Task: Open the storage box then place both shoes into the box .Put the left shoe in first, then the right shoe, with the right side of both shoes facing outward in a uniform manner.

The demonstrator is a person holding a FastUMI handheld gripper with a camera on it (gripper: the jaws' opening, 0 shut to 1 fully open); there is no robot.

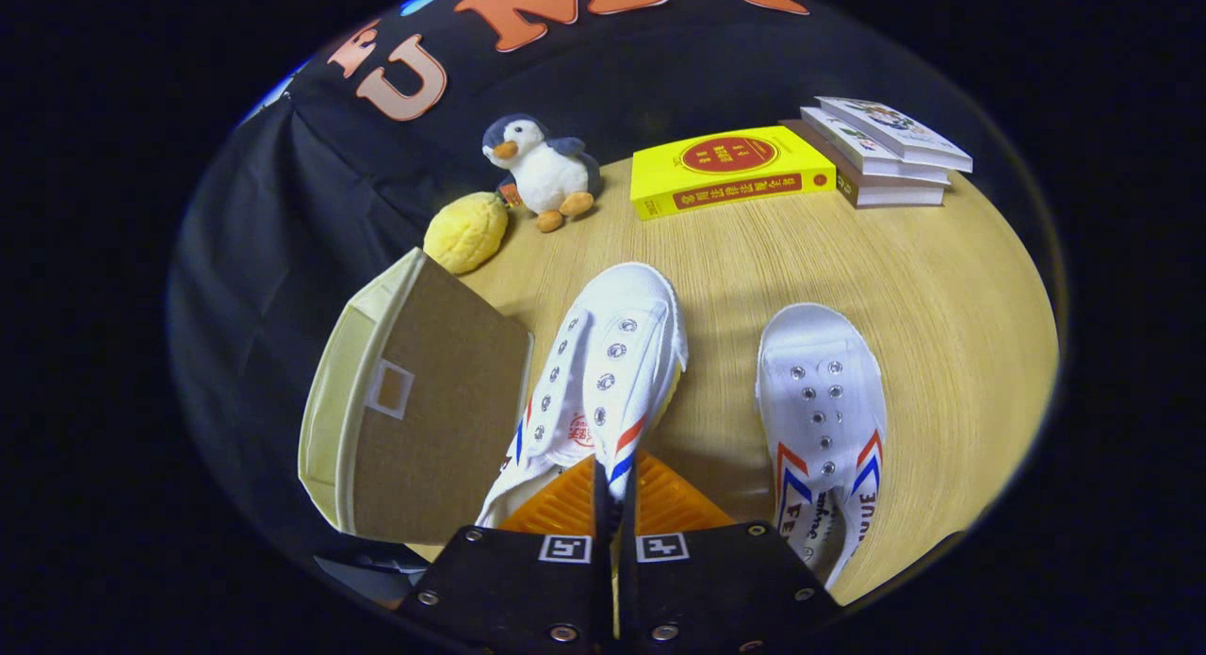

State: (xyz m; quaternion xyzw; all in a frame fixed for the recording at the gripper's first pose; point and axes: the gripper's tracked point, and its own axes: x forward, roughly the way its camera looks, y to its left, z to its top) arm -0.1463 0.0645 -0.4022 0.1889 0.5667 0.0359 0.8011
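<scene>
Two white canvas shoes with red and blue stripes are ahead of me, toes pointing away. My gripper [614, 493] is shut on the side edge of the left-hand shoe [603, 368], which rises tilted from between the fingers. The other shoe [822, 401] lies flat on the wooden table [942, 297], to the right of the fingers. To the left of the held shoe stands the storage box [415, 410], a beige fabric box with a brown panel carrying a small label window. I cannot tell whether the box is open.
Beyond the shoes, a yellow knobbly ball [464, 231] and a plush penguin [545, 172] sit near the box's far corner. A yellow book [730, 171] and a stack of books [886, 151] lie along the table's far edge.
</scene>
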